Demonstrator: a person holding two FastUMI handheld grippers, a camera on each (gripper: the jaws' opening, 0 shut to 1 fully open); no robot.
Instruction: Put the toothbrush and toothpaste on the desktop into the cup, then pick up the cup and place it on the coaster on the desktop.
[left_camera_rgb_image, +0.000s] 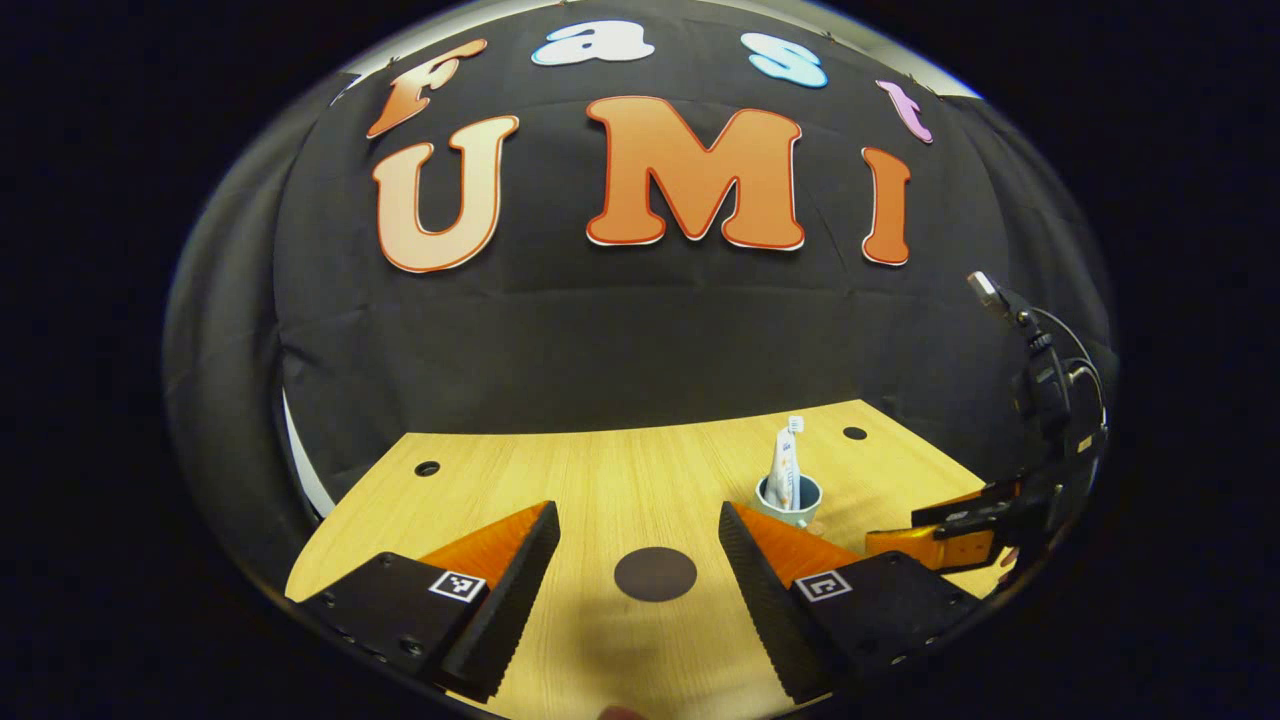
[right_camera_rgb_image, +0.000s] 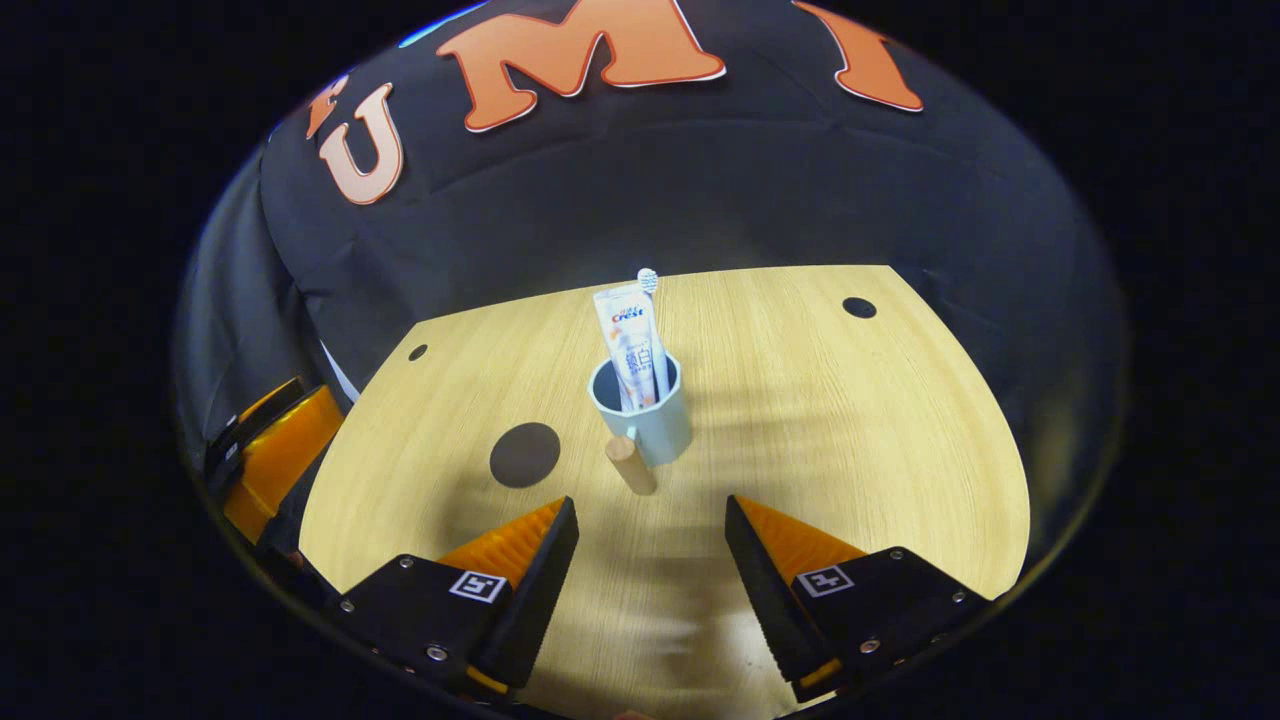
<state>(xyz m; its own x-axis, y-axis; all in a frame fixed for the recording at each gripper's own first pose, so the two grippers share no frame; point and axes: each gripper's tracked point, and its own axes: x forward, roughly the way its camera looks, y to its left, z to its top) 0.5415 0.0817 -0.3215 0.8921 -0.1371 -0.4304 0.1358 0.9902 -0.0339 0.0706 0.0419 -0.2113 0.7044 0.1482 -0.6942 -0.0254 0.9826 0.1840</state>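
Bright overhead light on the desktop (right_camera_rgb_image: 800, 420), soft shadows (fisheye bending at edges).

Desktop (right_camera_rgb_image: 800, 420) light wood-grain, smooth, slight sheen. Cup (right_camera_rgb_image: 655, 425) smooth, matt, with a bare wood handle (right_camera_rgb_image: 631, 465). Toothpaste (right_camera_rgb_image: 633, 345) tube glossy plastic. Coaster (right_camera_rgb_image: 525, 454) dark, matt, flat. Far wall (right_camera_rgb_image: 700, 180) matt black cloth, creased.

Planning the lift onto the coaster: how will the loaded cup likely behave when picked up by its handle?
The cup looks rigid, so it should not flex. The toothpaste and toothbrush stand tall above the rim, so they may lean or shift if it tilts. The stubby wooden handle is round; it could twist between the tongs.
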